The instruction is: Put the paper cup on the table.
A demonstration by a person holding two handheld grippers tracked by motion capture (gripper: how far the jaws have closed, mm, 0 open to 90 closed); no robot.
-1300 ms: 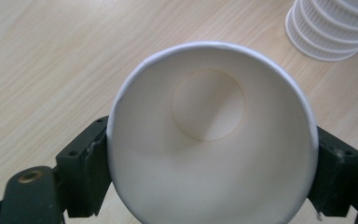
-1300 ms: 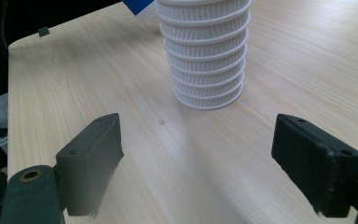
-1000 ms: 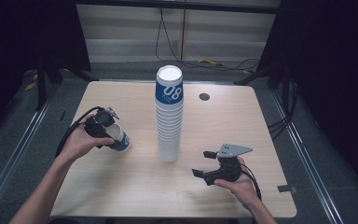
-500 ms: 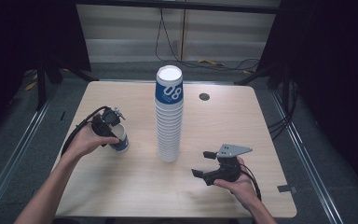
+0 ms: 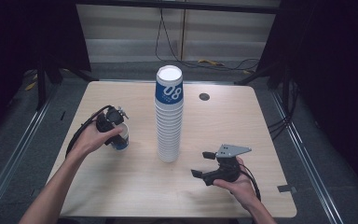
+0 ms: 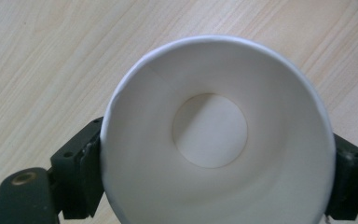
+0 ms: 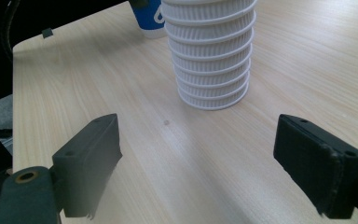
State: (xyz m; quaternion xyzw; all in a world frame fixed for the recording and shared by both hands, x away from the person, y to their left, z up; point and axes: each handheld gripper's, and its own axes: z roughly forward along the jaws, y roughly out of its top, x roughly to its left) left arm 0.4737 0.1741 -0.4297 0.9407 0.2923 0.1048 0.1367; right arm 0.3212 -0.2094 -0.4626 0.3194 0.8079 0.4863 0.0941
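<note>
I've lowered the blue-and-white paper cup (image 5: pixel 120 137), clamped between my left gripper's (image 5: pixel 113 122) fingers, onto the table; right gripper (image 5: pixel 204 164) idles, fingers apart.

Quick count: one tall stack of paper cups (image 5: pixel 168 116) mid-table, top cup blue with white 08, individual cups in it too many to count reliably. One loose paper cup (image 5: pixel 120 136) at left. Two handheld grippers, left gripper (image 5: pixel 113 122), right gripper (image 5: pixel 203 164). One wooden table (image 5: pixel 135 186). One dark round grommet (image 5: pixel 204 96) in tabletop.
</note>
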